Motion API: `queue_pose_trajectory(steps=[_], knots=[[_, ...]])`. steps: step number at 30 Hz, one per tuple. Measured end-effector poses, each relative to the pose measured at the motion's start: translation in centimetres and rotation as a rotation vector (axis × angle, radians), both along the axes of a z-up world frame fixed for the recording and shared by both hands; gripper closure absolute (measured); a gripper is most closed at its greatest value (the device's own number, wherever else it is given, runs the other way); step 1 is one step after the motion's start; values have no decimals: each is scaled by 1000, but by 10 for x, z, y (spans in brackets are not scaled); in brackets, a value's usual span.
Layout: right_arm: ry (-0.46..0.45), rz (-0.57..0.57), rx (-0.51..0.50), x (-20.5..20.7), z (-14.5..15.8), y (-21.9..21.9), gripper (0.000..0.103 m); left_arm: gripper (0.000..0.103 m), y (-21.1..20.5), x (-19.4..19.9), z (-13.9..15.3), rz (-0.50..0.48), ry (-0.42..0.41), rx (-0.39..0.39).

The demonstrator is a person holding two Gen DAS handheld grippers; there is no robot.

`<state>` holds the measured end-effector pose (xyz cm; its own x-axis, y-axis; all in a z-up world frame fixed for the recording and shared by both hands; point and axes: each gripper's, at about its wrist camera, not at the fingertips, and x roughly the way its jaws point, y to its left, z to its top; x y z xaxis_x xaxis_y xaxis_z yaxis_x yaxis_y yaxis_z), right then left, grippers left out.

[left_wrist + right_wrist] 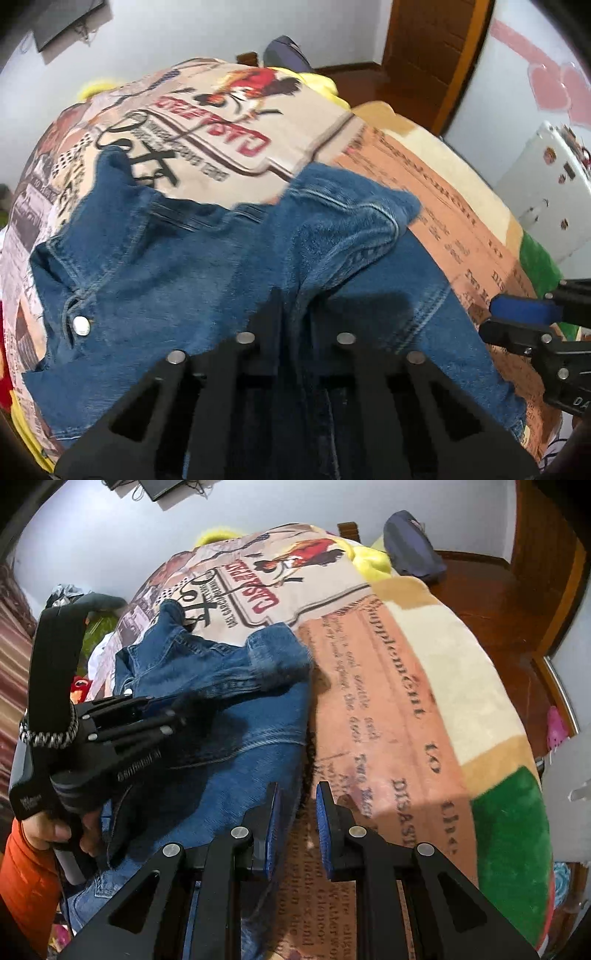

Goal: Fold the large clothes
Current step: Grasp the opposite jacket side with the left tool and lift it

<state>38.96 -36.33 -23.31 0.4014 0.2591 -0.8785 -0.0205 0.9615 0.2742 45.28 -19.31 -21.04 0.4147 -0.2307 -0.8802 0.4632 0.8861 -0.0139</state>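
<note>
A blue denim jacket [207, 266] lies partly folded on a printed blanket [236, 122] spread over a bed. My left gripper [295, 314] is shut on a fold of the denim jacket near its middle. It also shows in the right wrist view [177, 710], low over the jacket [236, 701]. My right gripper [297, 812] is open and empty, its blue pads just above the jacket's right edge, where denim meets the blanket [376, 709]. It shows at the right edge of the left wrist view [517, 317].
A dark bag [413, 550] sits at the bed's far end near a wooden door [432, 55]. A white panel [546, 192] stands to the right. Clutter [85, 635] lies left of the bed. Wooden floor [502, 602] lies to the right.
</note>
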Motion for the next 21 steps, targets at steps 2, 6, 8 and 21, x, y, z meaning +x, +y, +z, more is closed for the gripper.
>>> queue_pose_trajectory(steps=[2, 6, 8, 21], knots=[[-8, 8, -5, 3, 4, 5, 88, 94, 12, 2, 15, 28, -34, -27], [-24, 31, -12, 12, 11, 17, 88, 94, 51, -3, 64, 99, -177, -87], [-13, 48, -27, 15, 9, 26, 88, 94, 75, -8, 86, 135, -242, -104], [-12, 119, -225, 6, -15, 68, 87, 92, 222, -55, 46, 332, -141, -171]])
